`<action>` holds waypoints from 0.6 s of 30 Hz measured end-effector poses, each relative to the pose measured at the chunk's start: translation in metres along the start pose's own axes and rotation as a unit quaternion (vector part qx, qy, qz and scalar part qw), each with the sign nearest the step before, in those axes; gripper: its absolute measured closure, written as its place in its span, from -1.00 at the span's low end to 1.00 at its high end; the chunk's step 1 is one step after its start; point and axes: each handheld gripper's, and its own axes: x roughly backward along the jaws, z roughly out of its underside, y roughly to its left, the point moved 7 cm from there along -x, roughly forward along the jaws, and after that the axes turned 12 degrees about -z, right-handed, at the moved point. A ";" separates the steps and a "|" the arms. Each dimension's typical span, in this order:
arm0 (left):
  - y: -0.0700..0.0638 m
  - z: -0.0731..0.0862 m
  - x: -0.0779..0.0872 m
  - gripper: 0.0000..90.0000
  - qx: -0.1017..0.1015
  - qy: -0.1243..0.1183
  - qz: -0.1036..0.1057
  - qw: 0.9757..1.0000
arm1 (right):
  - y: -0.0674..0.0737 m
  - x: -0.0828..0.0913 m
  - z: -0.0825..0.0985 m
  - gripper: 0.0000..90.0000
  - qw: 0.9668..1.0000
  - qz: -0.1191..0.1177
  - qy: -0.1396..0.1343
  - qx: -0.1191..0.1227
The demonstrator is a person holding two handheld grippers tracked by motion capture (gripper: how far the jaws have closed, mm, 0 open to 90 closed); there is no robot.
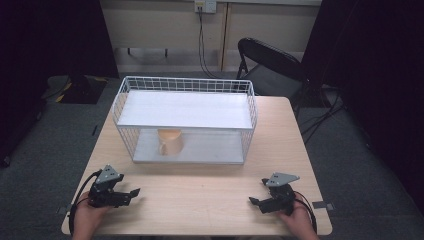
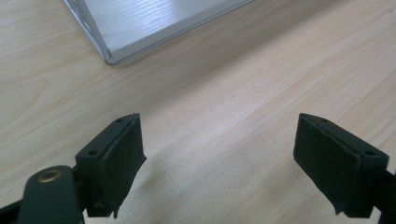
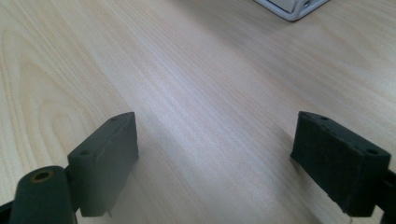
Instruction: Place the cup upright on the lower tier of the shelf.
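1. Your left gripper (image 1: 131, 192) rests low over the near left part of the wooden table (image 1: 200, 200), held in your left hand (image 1: 87, 217). In the left gripper view its two black jaws stand wide apart with bare wood between them and nothing gripped.
2. Your right gripper (image 1: 256, 199) sits at the near right of the table, held in your right hand (image 1: 300, 220). In the right gripper view its jaws also stand wide apart over bare wood, holding nothing.
3. The two grippers are well apart from each other, and each points inward toward the middle of the table.
4. A white wire rack (image 1: 186, 120) with two white shelves stands on the far half of the table, beyond both grippers.
5. An orange mug (image 1: 171, 142) stands upright on the rack's lower shelf, left of its middle, with its handle toward you and to the left.
6. One corner of the rack's lower shelf (image 2: 154, 25) shows at the top of the left gripper view, and a white corner of the rack shows at the top right of the right gripper view.
7. A black folding chair (image 1: 272, 65) stands on the floor behind the table's far right corner.
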 end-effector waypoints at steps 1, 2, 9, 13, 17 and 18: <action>0.000 0.001 0.000 -0.65 0.000 0.001 -0.001 1.000 | 0.000 0.000 0.000 -0.70 1.000 0.000 0.000 0.000; 0.000 0.002 -0.001 -0.65 -0.003 0.003 0.000 1.000 | 0.000 0.000 0.000 -0.70 1.000 0.000 0.000 0.000; -0.001 0.008 -0.005 -0.65 -0.016 0.015 -0.004 1.000 | 0.000 0.000 0.000 -0.70 1.000 0.000 0.000 0.000; -0.001 0.012 -0.008 -0.65 -0.022 0.021 -0.002 1.000 | 0.000 0.000 0.000 -0.70 1.000 0.000 0.000 0.000; -0.001 0.013 -0.009 -0.66 -0.027 0.027 -0.002 0.999 | 0.000 0.000 0.000 -0.70 1.000 0.000 0.000 0.000; -0.002 0.013 -0.009 -0.66 -0.026 0.027 -0.002 0.999 | 0.000 0.000 0.000 -0.70 1.000 0.000 0.000 0.000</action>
